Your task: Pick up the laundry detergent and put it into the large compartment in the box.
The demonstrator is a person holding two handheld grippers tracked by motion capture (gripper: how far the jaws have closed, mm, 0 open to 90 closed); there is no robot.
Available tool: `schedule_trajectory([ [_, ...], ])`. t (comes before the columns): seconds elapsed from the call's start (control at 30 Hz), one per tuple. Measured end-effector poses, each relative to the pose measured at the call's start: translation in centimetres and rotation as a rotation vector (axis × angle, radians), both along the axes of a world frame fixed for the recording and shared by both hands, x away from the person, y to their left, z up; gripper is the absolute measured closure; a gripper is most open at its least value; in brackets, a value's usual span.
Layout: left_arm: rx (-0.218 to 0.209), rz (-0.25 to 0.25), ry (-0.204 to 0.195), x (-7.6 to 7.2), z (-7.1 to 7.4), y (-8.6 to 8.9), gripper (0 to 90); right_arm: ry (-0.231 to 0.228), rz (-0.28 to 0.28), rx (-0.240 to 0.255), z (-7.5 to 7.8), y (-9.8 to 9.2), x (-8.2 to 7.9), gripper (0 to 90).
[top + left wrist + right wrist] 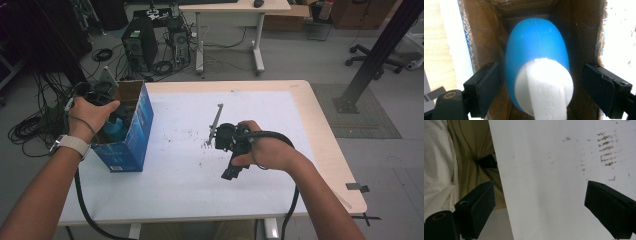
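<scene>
A blue bottle [536, 42] with a white cap [544, 82] stands inside an open blue cardboard box [131, 135] at the table's left edge; the bottle [116, 131] shows through the box's open top. My left gripper [541, 70] reaches into the box, and its pads [487, 87] stand on either side of the bottle with a small gap on each side. In the high view a hand covers my left gripper [107, 112]. My right gripper [231, 172] rests mid-table, open, with nothing between its jaws. In its own view my right gripper [540, 187] hangs over the white table sheet [554, 182].
A thin grey metal rod [216, 122] lies on the sheet just beyond the right hand, with dark smudges [200, 150] around it. Beyond the table stand a computer tower [140, 45], coiled cables and a second desk [235, 10]. A black post [375, 55] rises at the right.
</scene>
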State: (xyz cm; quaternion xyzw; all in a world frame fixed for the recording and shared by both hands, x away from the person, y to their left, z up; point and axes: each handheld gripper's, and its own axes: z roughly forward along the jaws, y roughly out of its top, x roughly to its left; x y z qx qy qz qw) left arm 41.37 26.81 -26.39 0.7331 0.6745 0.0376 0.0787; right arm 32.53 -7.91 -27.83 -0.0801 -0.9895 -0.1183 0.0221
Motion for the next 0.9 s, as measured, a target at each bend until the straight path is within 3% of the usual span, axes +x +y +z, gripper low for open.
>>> schedule_trajectory([
  [0.3,-0.026,-0.007,0.009,-0.2,0.9,0.1,10.5,0.005,0.0,-0.005,0.0,0.2,-0.1,10.0],
  [0.6,-0.076,-0.011,-0.033,-0.3,2.7,-0.2,6.1,0.0,0.005,-0.005,0.1,0.3,-0.1,9.9],
  [0.9,-0.059,-0.016,-0.083,-0.4,5.6,0.0,6.4,-0.001,0.002,-0.002,0.2,0.1,-0.2,10.0],
])
